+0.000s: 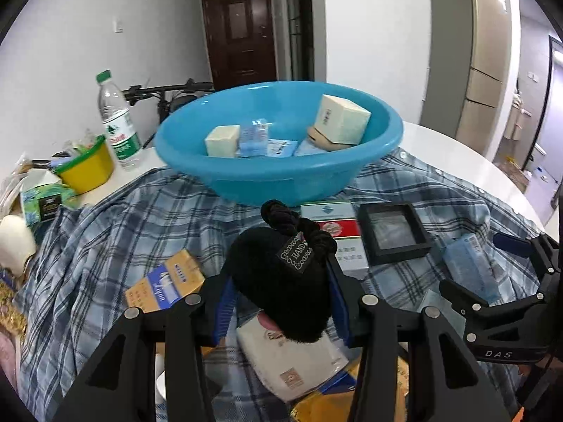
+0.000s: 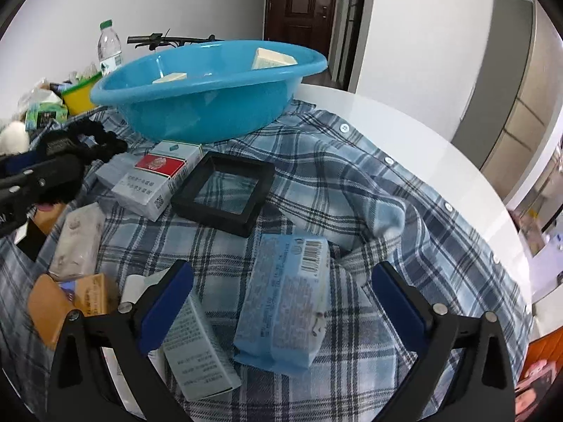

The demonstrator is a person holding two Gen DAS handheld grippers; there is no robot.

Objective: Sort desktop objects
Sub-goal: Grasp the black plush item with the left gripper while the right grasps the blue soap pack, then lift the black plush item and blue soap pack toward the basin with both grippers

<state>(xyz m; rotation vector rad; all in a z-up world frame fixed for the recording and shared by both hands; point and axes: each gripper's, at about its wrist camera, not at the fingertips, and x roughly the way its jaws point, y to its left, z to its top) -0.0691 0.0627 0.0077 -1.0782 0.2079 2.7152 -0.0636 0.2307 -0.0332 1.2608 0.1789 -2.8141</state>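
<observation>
Left gripper (image 1: 281, 288), we note, clamps a black scrunchie (image 1: 285, 274); right gripper (image 2: 281, 299) stands wide open over a blue tissue pack (image 2: 285, 302).

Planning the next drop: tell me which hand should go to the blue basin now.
Left. The left gripper already grips the black pouch, with the blue basin straight ahead; the right gripper is open and empty.

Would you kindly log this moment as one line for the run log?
left gripper: shut on black pouch | right gripper: open over blue pack | basin: holds boxes
</observation>
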